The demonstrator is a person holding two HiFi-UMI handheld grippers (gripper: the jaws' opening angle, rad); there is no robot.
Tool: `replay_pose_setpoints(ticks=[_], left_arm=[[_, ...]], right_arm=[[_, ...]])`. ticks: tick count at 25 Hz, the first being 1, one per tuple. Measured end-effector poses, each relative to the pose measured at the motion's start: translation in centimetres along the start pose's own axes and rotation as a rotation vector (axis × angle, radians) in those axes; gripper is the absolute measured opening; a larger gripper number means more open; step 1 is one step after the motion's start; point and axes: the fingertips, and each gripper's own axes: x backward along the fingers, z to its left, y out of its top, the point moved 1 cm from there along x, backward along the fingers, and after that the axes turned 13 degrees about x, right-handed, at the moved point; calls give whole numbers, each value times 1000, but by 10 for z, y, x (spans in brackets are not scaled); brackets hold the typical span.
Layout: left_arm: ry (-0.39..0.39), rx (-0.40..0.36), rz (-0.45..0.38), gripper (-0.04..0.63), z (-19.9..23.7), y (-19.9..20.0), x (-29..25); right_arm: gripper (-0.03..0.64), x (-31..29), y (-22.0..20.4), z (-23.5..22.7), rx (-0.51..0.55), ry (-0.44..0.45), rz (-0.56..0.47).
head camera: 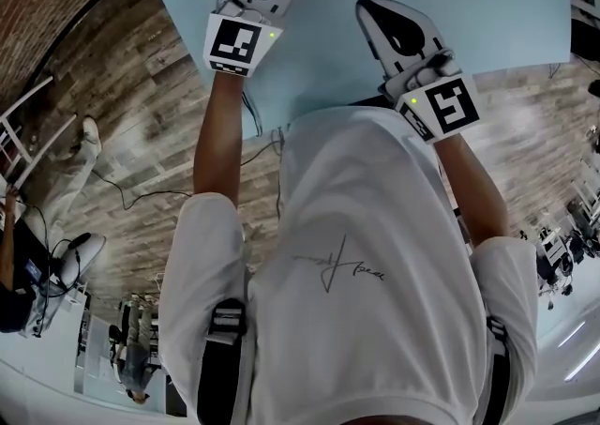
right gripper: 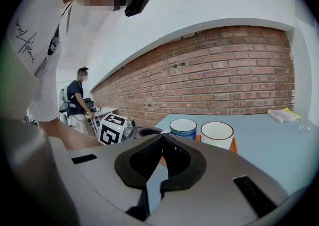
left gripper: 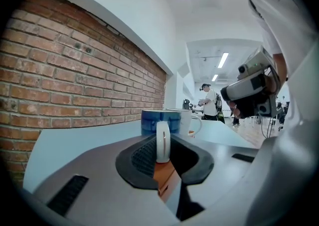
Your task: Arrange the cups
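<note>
Handle (left gripper: 163, 141) of blue cup (left gripper: 155, 121) seems pinched in the left claw (left gripper: 162, 153); right claw (right gripper: 162, 142) is pressed together above the desk (right gripper: 279, 140).

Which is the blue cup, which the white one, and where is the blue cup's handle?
blue cup (right gripper: 183, 133): right gripper view, its blue outer wall.
white cup (right gripper: 218, 141): right gripper view, its white outer wall.
handle (left gripper: 163, 142): left gripper view, the white loop between the jaws.

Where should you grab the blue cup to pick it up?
Probably by its white handle, pinched across its thin flat sides. The blue cup stands upright with that handle sticking out toward the left gripper, so come in level from that near side. The handle already stands between its jaws.
</note>
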Motion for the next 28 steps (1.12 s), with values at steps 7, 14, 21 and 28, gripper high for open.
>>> replay_pose_setpoints(ticks=[7,14,21,28], left_arm=[[29,-17,14,52,-5,3,-1],[73,3,6,52,-6,7,4],[130,54,-23,52,-17,10,2],[187,42,-21,52,-34,13,3]], right_arm=[[21,7,-1,-4,-7,1,-9],[21,17,-3,-9,-8,10,-18],[21,35,-9,-22,-14,32,-40],[21,49,-10,-29,-24,66,-71]])
